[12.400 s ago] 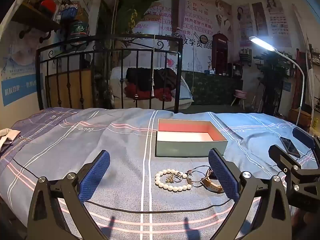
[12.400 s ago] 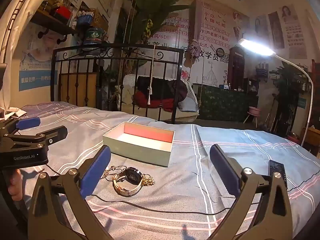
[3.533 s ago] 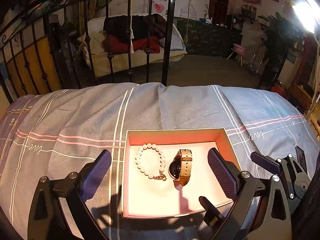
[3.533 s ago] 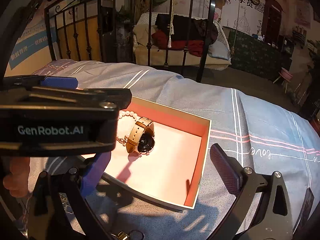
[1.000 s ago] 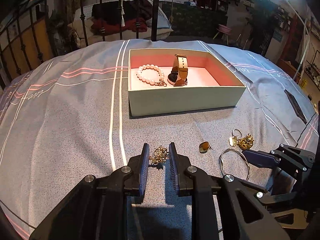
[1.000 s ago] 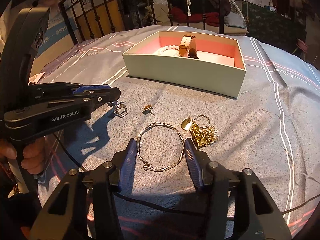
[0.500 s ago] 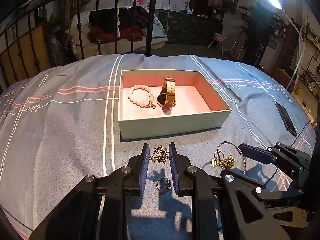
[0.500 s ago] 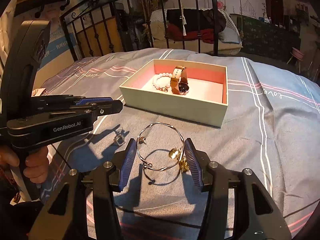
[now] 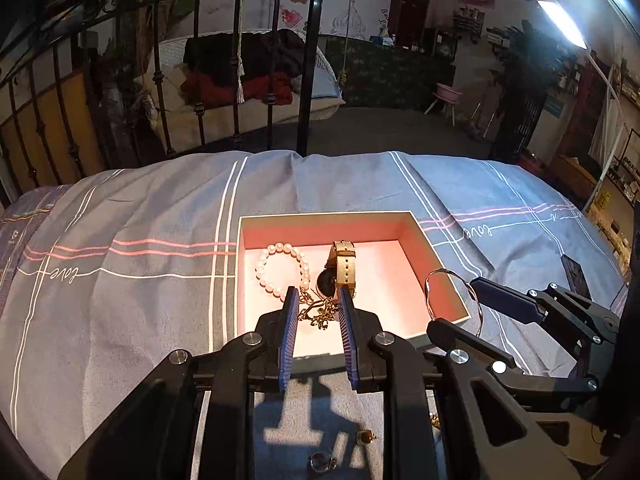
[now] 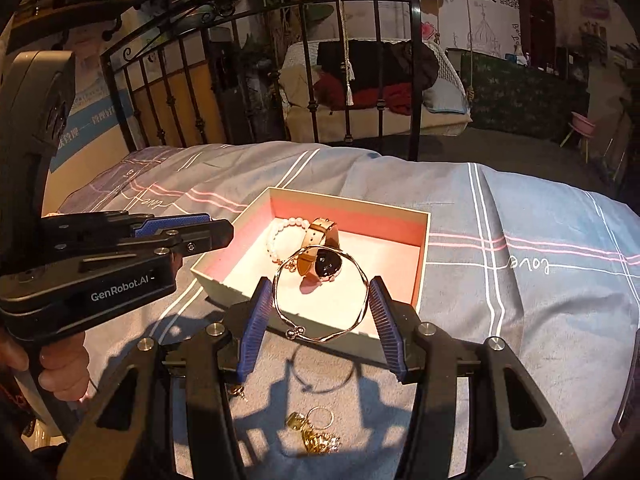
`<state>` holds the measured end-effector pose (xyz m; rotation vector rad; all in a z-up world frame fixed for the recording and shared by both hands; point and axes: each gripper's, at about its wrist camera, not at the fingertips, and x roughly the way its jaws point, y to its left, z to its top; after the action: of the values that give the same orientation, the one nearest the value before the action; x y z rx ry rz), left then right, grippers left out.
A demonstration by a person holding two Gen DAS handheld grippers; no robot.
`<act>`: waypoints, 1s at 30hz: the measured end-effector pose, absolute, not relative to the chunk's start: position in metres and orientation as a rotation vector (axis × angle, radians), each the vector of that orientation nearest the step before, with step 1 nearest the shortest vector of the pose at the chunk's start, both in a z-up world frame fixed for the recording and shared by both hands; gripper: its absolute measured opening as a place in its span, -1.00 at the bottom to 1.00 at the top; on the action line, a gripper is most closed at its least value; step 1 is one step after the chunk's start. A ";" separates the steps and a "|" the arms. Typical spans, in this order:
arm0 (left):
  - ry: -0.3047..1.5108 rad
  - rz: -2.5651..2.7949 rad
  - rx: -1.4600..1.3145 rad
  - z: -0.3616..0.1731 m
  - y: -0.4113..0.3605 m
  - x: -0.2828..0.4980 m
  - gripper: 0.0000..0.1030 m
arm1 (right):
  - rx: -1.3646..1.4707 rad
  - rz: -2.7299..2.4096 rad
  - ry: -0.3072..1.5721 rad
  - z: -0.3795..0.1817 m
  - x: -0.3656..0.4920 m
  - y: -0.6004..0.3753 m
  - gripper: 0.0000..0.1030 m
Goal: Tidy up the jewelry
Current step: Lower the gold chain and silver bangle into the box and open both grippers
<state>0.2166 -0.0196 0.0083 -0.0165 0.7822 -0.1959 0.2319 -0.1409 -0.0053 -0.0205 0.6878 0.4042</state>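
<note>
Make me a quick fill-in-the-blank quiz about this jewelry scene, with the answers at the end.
1. The white pearl bracelet lies inside the open pink-lined ____.
2. The left tool grips a tangled gold ____.
3. The right tool holds a thin wavy metal ____.
4. Beside the pearls lies a tan-strapped ____.

Answers: box; chain; bangle; watch

my left wrist camera looks forward and down, close over the open box [image 9: 448, 304] on the bed [image 9: 120, 300]. my right wrist camera, just beside it, tilts likewise; both share the box [image 10: 416, 280].
</note>
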 end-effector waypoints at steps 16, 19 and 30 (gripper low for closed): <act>0.839 -0.182 -0.041 0.003 -0.030 0.272 -0.62 | -0.008 0.318 0.759 -0.017 0.291 -0.142 -0.02; 0.857 -0.182 -0.027 -0.003 -0.030 0.273 -0.62 | -0.016 0.325 0.778 -0.024 0.293 -0.139 -0.02; 0.915 -0.179 -0.029 -0.023 -0.030 0.278 -0.62 | -0.088 0.351 0.851 -0.049 0.297 -0.120 -0.02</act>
<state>0.2777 -0.0296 -0.0228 -0.0289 0.9155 -0.1789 0.2970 -0.1202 -0.0487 -0.0877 0.8509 0.3509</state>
